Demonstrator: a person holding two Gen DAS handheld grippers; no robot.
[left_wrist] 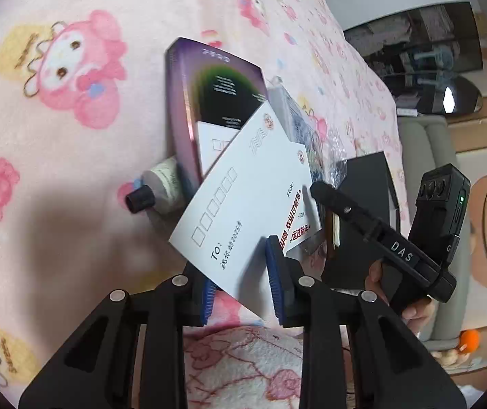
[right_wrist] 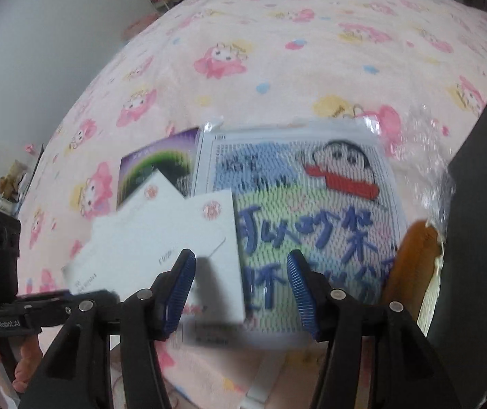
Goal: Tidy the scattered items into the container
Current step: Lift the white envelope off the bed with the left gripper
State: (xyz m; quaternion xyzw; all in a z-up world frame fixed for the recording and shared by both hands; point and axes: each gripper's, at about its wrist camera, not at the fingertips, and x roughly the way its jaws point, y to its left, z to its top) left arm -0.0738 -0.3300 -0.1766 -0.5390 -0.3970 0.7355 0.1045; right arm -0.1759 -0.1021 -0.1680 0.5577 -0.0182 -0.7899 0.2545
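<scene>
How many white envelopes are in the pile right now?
2. The front envelope lies between the left tongs; the second envelope is tucked behind its right edge. More may be hidden beneath.

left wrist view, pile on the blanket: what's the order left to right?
Tube with black cap → purple box → white envelope → black box.

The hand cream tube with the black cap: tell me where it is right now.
In the left wrist view the hand cream tube lies on the pink blanket, left of centre, its body tucked under the purple box, beside the white envelope.
</scene>
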